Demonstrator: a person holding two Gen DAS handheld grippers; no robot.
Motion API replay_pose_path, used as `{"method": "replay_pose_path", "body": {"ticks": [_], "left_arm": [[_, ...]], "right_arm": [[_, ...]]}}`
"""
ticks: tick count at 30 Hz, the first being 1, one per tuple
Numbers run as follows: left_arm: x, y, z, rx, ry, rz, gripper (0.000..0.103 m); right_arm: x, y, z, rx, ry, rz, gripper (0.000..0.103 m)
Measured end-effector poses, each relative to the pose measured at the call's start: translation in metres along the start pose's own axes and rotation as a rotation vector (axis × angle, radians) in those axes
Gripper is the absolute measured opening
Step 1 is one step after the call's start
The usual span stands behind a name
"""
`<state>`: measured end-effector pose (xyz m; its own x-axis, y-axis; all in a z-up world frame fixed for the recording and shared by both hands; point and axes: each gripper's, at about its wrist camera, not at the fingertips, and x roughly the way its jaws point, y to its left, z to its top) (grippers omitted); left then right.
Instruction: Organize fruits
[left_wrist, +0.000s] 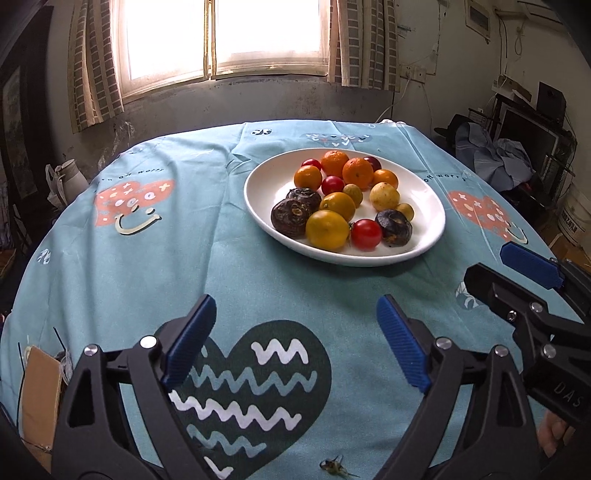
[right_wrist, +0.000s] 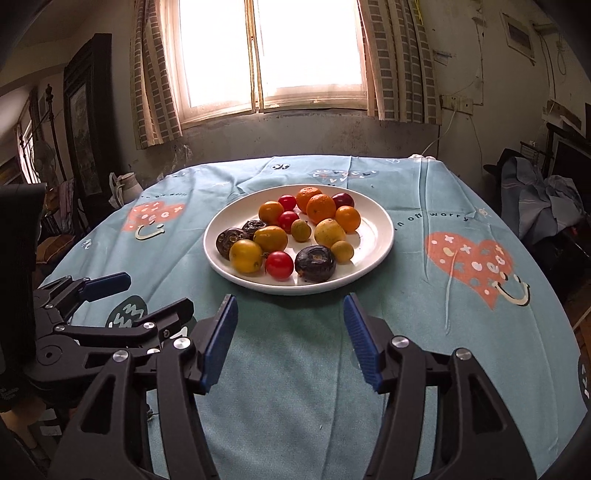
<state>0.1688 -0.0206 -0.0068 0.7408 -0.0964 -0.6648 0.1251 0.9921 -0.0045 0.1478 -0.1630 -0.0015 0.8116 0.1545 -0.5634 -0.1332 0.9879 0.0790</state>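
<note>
A white oval plate (left_wrist: 266, 192) (right_wrist: 373, 243) sits on the table and holds several mixed fruits: orange mandarins (left_wrist: 357, 172) (right_wrist: 320, 208), red cherry tomatoes (left_wrist: 366, 234) (right_wrist: 279, 264), yellow fruits (left_wrist: 328, 229) (right_wrist: 245, 255) and dark brown water chestnuts (left_wrist: 290, 217) (right_wrist: 314, 263). My left gripper (left_wrist: 295, 339) is open and empty, low over the cloth, short of the plate. My right gripper (right_wrist: 290, 339) is open and empty, just short of the plate's near rim. Each gripper shows at the edge of the other's view, the right one (left_wrist: 517, 280) and the left one (right_wrist: 122, 295).
The table carries a teal cloth (left_wrist: 147, 266) (right_wrist: 443, 332) printed with hearts. A small stem scrap (left_wrist: 334, 467) lies on the cloth near my left gripper. A wall with a window stands behind the table. A white jug (left_wrist: 70, 177) and clutter stand beyond the edges.
</note>
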Motion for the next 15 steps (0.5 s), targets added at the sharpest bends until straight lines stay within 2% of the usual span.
{"method": "replay_pose_path", "body": {"ticks": [3,4,8,15], "left_arm": [[-0.017,-0.001,-0.007,-0.010,-0.048,-0.002,0.092],[-0.023,-0.002,-0.009,-0.011,-0.065,0.002,0.096],[-0.041,-0.005,-0.019,-0.013,-0.121,0.035,0.100],[-0.037,-0.004,-0.030,-0.010,-0.081,0.033,0.101]], "right_arm": [[-0.017,0.003,-0.004,-0.005,-0.056,-0.021,0.060],[-0.021,0.004,-0.006,-0.011,-0.070,-0.033,0.060],[-0.031,0.004,-0.016,-0.025,-0.098,-0.062,0.060],[-0.022,0.003,-0.031,-0.022,-0.041,-0.089,0.060]]}}
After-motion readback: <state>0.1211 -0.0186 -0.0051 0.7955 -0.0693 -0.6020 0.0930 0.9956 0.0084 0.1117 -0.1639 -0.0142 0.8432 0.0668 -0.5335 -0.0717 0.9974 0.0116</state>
